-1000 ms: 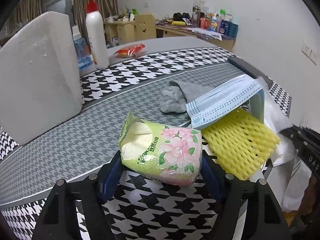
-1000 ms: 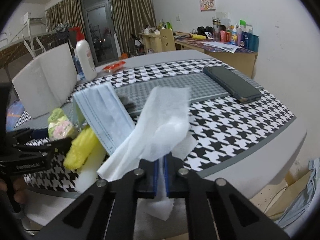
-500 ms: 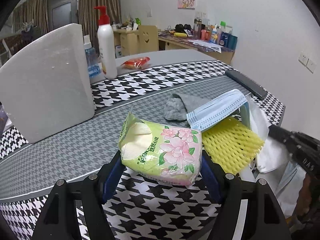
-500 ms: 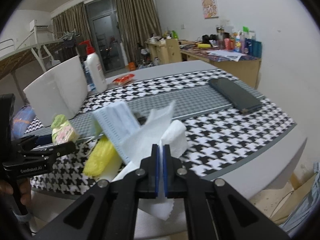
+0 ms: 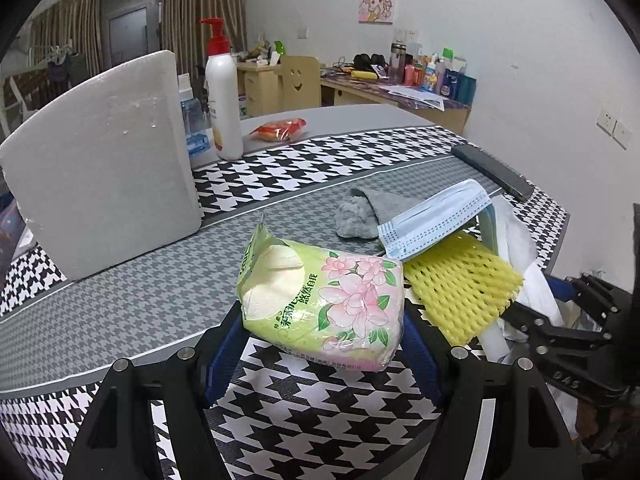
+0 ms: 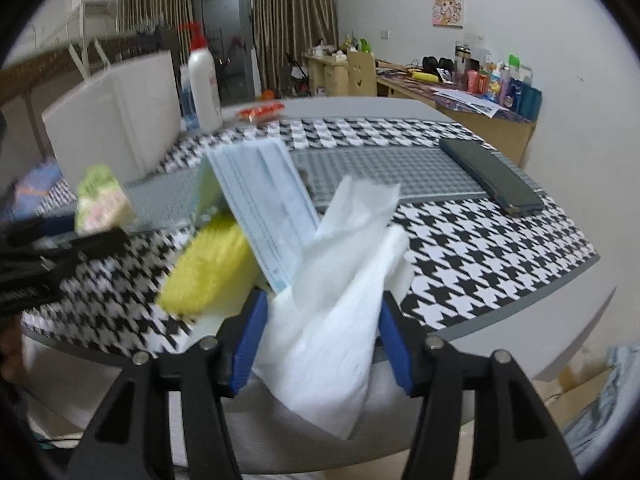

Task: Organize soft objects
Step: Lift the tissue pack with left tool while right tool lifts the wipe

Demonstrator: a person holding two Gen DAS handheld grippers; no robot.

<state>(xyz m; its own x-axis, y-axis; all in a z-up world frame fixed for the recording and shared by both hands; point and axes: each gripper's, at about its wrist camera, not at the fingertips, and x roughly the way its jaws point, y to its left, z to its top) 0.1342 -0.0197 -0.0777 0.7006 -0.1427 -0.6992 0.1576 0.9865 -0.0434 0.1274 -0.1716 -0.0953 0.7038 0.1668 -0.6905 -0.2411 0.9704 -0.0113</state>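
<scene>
My left gripper point(image 5: 322, 354) is shut on a green floral tissue pack point(image 5: 322, 296) and holds it just above the houndstooth table point(image 5: 320, 420). To its right lie a yellow foam net point(image 5: 460, 284), a blue face mask point(image 5: 436, 216) leaning over it, and a grey sock point(image 5: 368, 212) behind. My right gripper point(image 6: 322, 340) is open, its blue pads either side of a crumpled white tissue point(image 6: 340, 292). The mask point(image 6: 264, 200), the foam net point(image 6: 208, 268) and the tissue pack point(image 6: 100, 200) also show in the right wrist view.
A white foam block point(image 5: 104, 168) stands at the left, with a white pump bottle point(image 5: 222, 92) and a small blue bottle point(image 5: 192, 120) behind it. A red snack packet point(image 5: 280, 128) lies at the back. A dark phone point(image 6: 492, 176) lies at the right.
My right gripper has opened; it was shut on the white tissue. It has moved closer to the mask and foam net. My left gripper still holds the tissue pack.
</scene>
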